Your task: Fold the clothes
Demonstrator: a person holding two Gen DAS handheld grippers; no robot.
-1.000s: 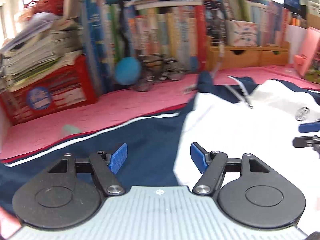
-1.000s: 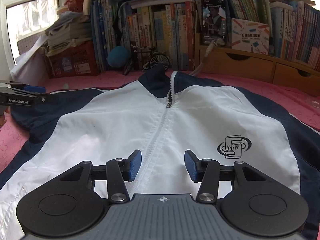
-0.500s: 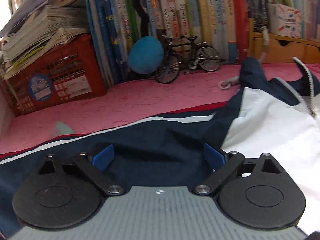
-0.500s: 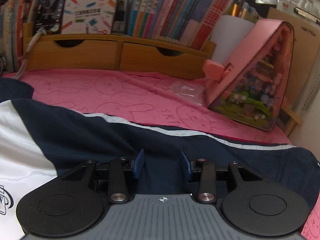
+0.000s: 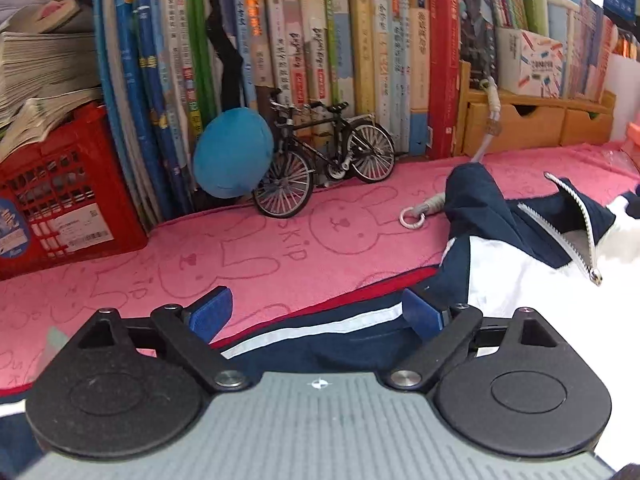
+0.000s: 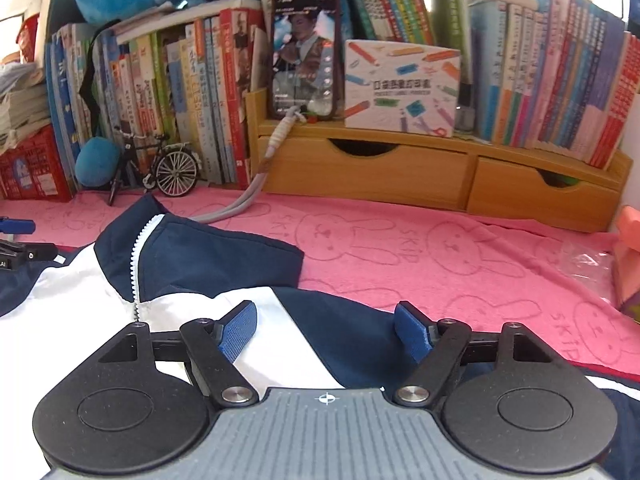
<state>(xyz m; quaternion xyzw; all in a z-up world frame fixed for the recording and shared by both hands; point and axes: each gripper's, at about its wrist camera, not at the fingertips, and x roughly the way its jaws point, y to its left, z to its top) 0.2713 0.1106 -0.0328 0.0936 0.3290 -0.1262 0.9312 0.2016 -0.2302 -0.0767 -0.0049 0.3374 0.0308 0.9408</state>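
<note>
Here a navy and white jacket [image 6: 120, 320] lies flat on pink cloth [image 6: 440, 248]. Soft and limp, it is best pinched at the sleeves. Left gripper [image 5: 320, 312] released; right gripper [image 6: 326, 328] opening, empty

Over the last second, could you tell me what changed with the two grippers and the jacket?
Both grippers swung apart: the left gripper went to the jacket's left sleeve edge, the right gripper to the right shoulder. Left jaws have widened; right jaws are opening. Neither holds cloth. The jacket stays flat on the pink cloth, zipped.
</note>
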